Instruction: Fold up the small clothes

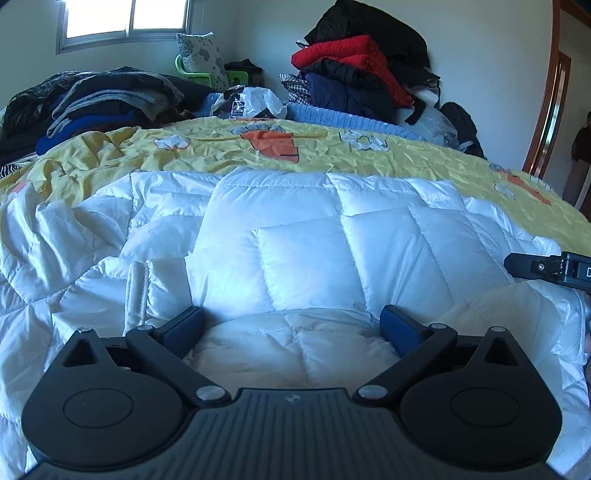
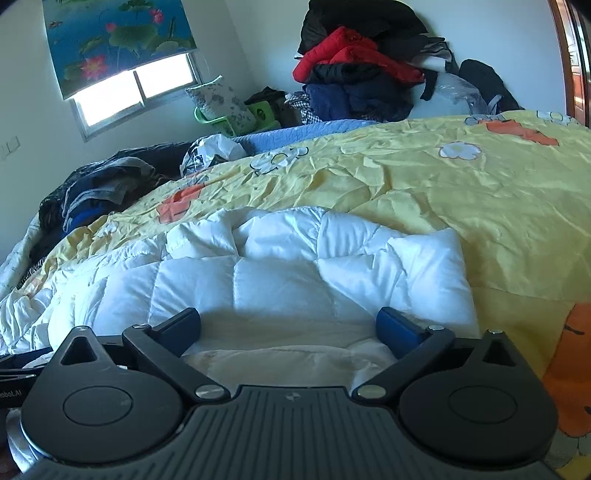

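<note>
Lying across bed: white quilted garment [image 1: 295,251], puffy, spreading over the yellow bedspread [image 1: 221,147].
Left gripper [image 1: 291,323]: hovering over the garment, jaws standing wide apart, gripping nothing.
Right gripper [image 2: 290,321]: hovering near the garment's right edge, jaws likewise spread, pressing on nothing.
Background, right: red and dark clothes pile [image 1: 362,70] leaning against the wall.

"obot.AI" on left tool [image 2: 11,384]

place: home bedroom | signs: bed with yellow sheet [image 2: 461,192] — clothes piles [image 1: 362,70] — window [image 1: 125,18] with blind [image 2: 118,40]
</note>
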`<move>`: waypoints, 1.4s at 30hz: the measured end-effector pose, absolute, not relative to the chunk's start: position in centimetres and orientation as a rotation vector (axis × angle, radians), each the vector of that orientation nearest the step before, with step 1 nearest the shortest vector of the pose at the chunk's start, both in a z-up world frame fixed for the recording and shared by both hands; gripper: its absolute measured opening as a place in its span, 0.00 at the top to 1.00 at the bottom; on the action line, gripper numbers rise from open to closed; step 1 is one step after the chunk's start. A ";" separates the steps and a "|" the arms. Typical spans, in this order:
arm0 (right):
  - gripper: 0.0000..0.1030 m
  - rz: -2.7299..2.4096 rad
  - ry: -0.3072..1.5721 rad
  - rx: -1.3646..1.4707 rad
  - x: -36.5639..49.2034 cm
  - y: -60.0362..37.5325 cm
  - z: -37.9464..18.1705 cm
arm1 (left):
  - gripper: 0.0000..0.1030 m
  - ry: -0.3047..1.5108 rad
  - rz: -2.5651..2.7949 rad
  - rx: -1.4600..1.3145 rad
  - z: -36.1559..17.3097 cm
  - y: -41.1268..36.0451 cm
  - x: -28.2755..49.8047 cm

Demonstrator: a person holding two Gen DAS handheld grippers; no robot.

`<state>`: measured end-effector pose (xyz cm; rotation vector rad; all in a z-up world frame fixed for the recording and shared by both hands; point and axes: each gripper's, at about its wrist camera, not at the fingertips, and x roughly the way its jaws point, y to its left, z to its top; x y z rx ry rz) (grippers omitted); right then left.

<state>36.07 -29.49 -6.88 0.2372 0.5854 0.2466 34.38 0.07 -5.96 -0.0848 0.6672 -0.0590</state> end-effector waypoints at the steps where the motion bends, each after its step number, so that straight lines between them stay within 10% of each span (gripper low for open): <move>1: 0.03 0.242 0.590 0.222 36.1 -29.2 -6.8 | 0.00 0.668 -0.059 -0.083 -6.0 0.1 34.4; 25: 0.03 0.215 0.602 0.153 36.1 -28.3 -6.7 | 0.00 0.595 0.007 -0.061 -3.5 0.7 31.9; 42: 0.03 0.217 0.600 0.157 36.1 -28.3 -6.7 | 0.00 0.477 0.371 -0.972 -0.6 31.7 27.1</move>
